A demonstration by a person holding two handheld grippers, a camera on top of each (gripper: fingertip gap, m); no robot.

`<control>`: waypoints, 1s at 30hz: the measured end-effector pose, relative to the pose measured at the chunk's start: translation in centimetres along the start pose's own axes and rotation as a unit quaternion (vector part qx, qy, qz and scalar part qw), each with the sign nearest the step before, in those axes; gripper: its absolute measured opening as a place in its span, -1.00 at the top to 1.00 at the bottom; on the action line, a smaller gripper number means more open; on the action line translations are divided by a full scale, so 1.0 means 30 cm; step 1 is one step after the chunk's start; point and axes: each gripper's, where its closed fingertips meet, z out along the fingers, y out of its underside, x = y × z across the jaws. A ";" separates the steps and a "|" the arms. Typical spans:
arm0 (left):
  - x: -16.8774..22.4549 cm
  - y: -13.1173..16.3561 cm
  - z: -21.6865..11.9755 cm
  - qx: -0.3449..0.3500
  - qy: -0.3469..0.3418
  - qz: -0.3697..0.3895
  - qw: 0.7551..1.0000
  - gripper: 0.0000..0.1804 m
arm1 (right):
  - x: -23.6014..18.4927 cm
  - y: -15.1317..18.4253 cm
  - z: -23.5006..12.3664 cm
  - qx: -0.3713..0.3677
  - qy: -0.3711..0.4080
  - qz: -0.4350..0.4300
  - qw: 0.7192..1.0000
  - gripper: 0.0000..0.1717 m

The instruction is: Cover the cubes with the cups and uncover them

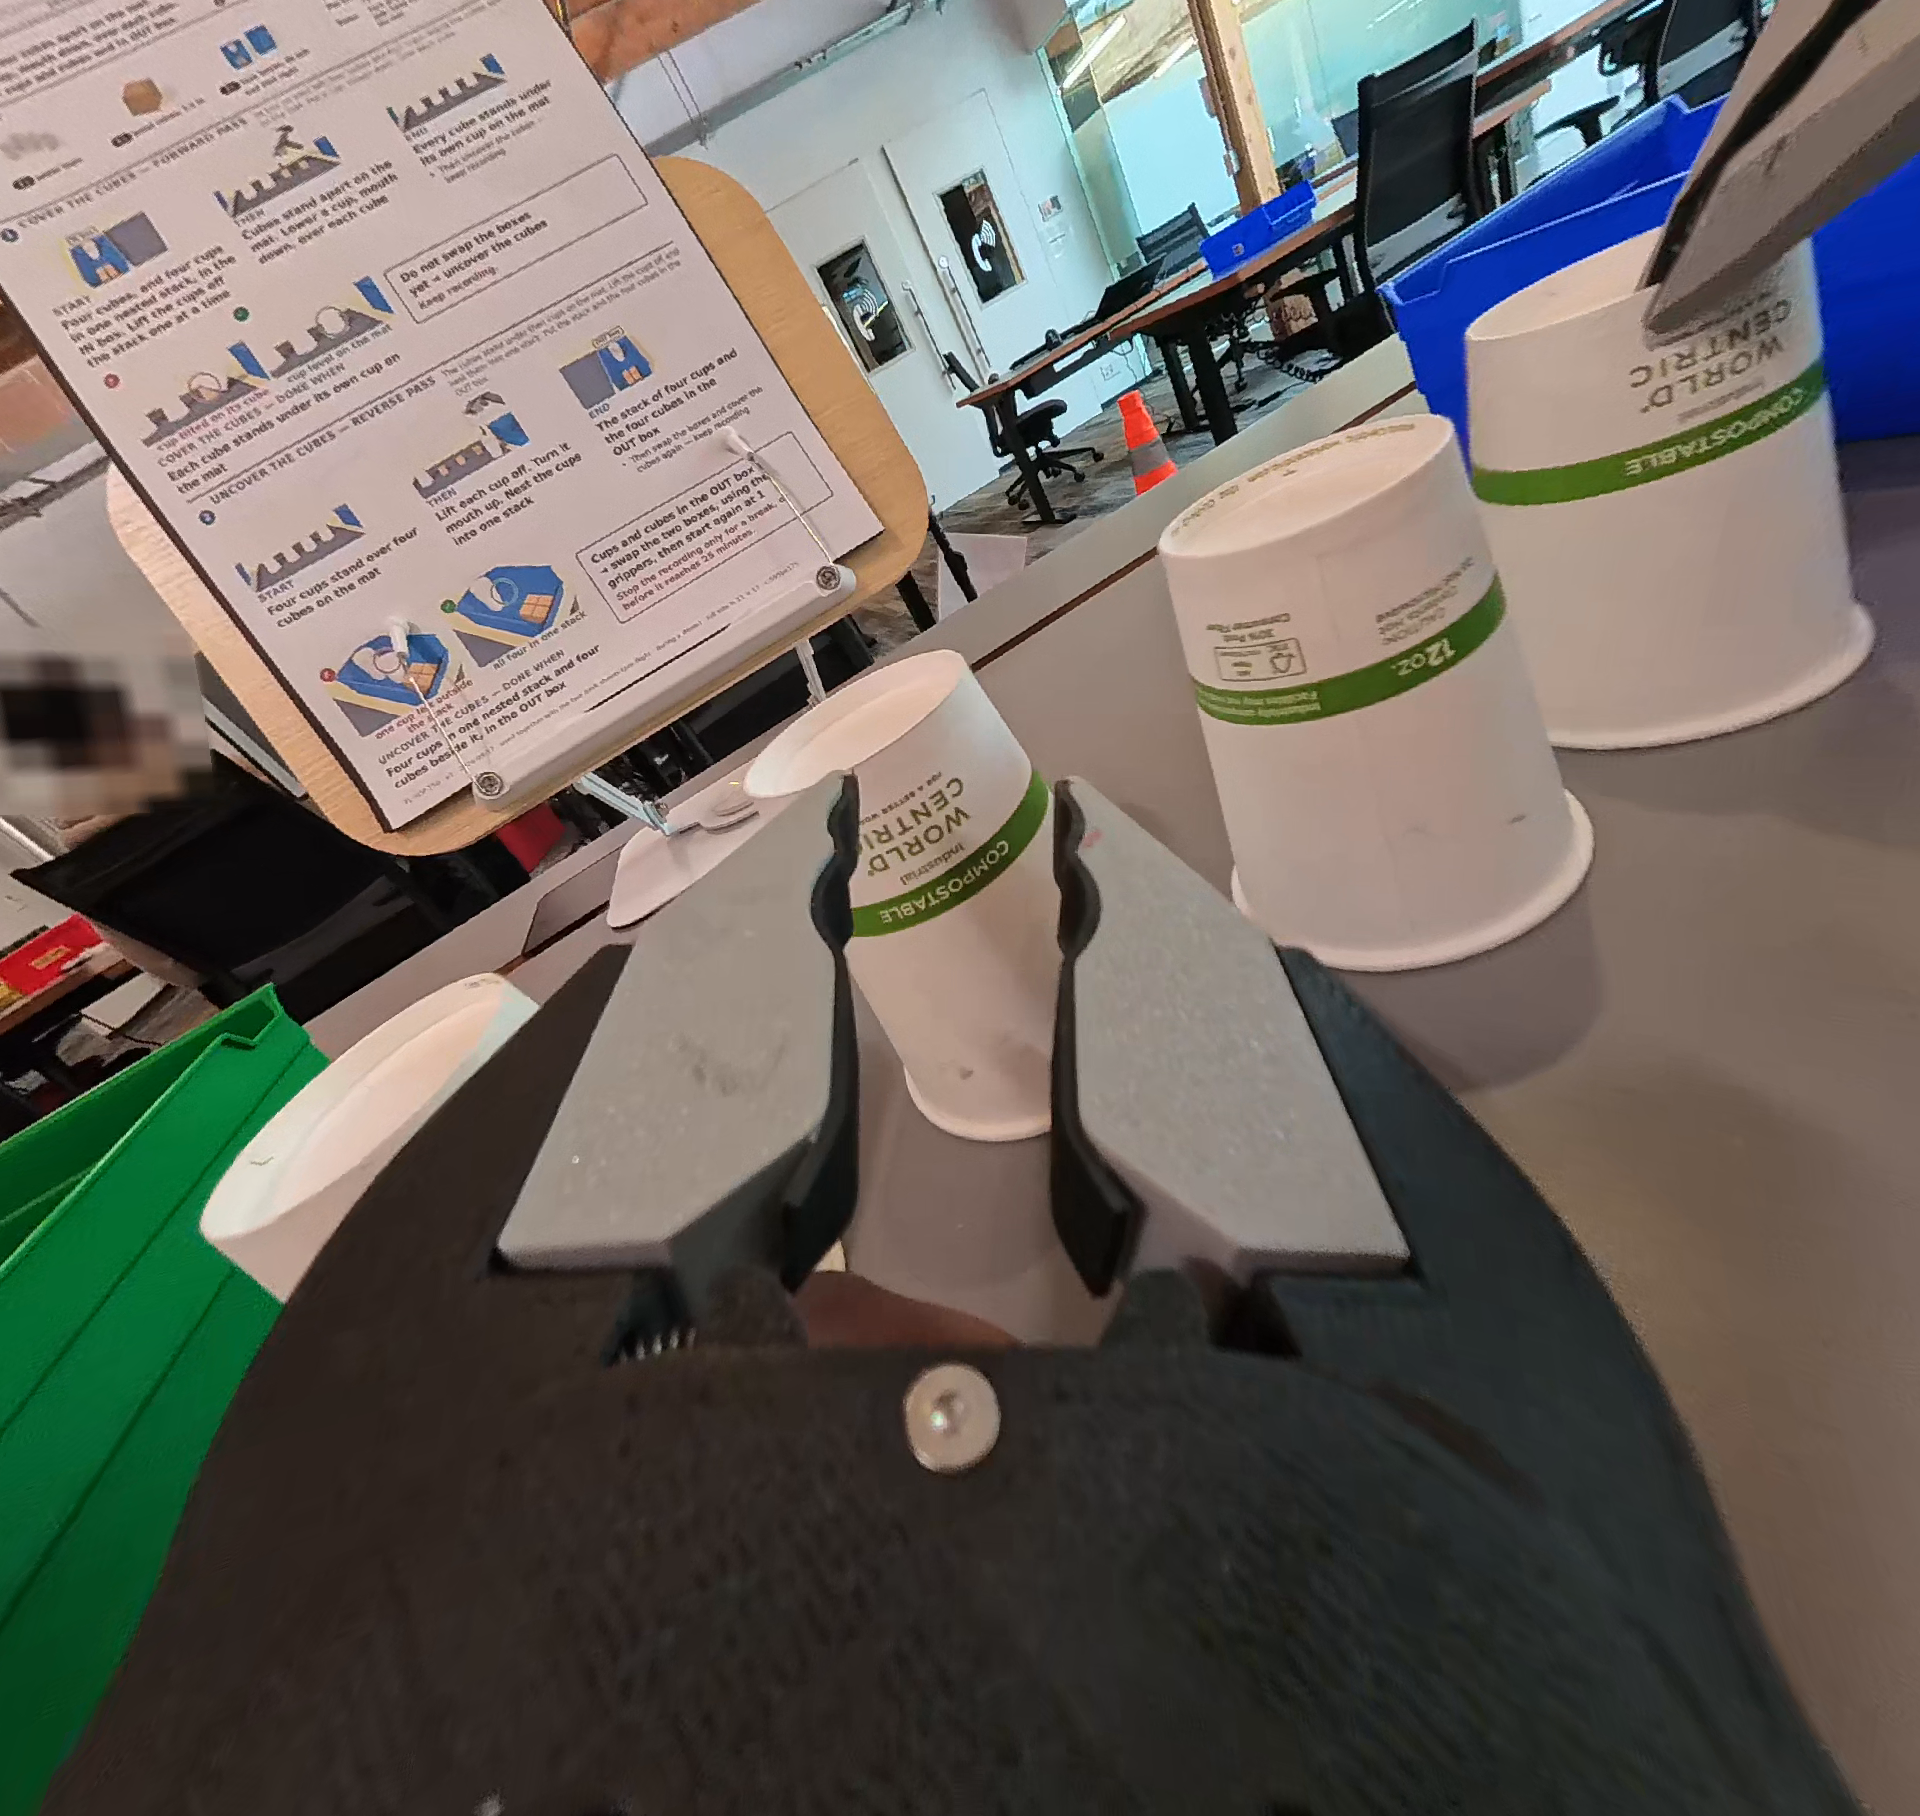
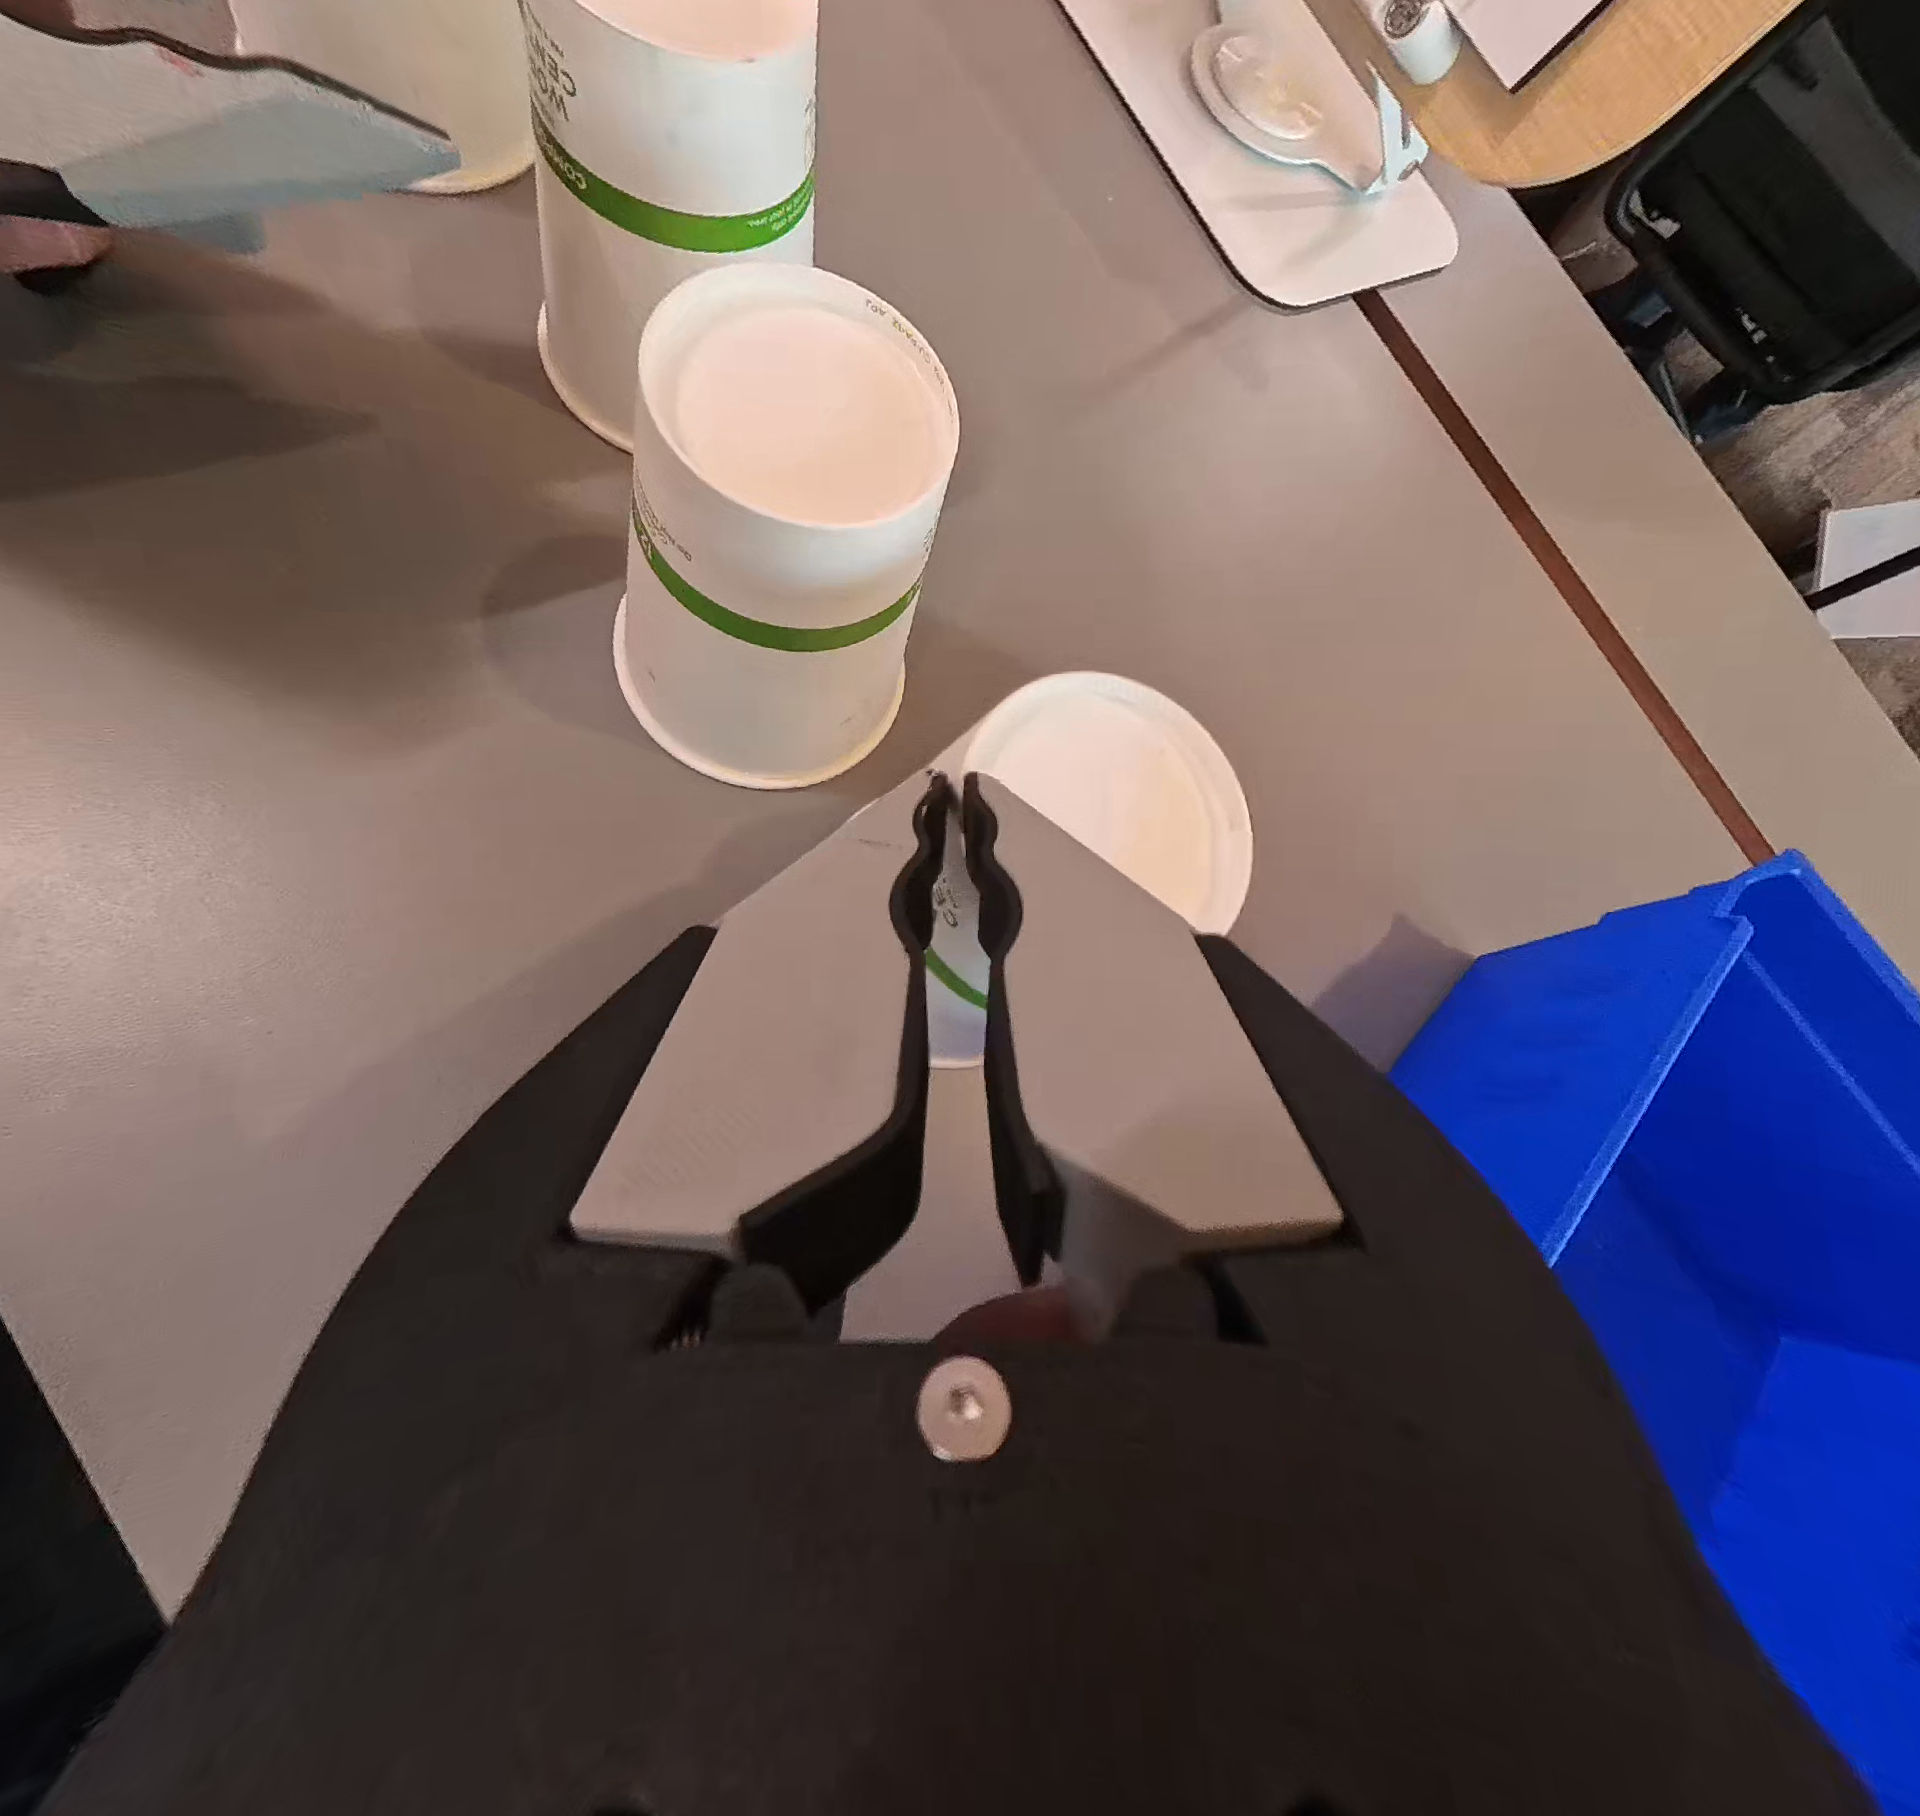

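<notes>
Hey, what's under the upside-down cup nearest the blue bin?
Nothing can be seen under it: the cup stands mouth down on the grey table, hiding its inside. Whether a cube sits beneath cannot be told.

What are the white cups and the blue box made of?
The white cups look like paper with a smooth, faintly glossy coat: thin walls, a rolled rim, a straight side seam and a printed green band. The blue box looks like hard moulded plastic: even bright colour, a soft shine and stiff, thick edges. Neither can be told for certain by sight alone.
</notes>
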 end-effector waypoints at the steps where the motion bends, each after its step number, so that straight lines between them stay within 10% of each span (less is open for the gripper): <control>1: 0.001 0.000 0.000 0.001 0.000 0.003 1.000 0.61 | 0.000 -0.001 -0.002 0.000 0.001 0.001 1.000 1.00; 11: -0.006 -0.012 -0.028 0.009 0.070 -0.146 0.987 0.71 | -0.028 -0.159 -0.244 0.162 0.020 0.036 0.986 1.00; 20: 0.368 -0.200 -0.197 0.031 0.401 -0.263 0.877 0.66 | -0.223 -0.180 -0.408 0.276 -0.055 0.059 0.958 1.00; 30: 0.569 -0.364 -0.252 0.031 0.529 -0.291 0.797 0.53 | -0.266 -0.150 -0.513 0.304 -0.065 0.066 0.948 1.00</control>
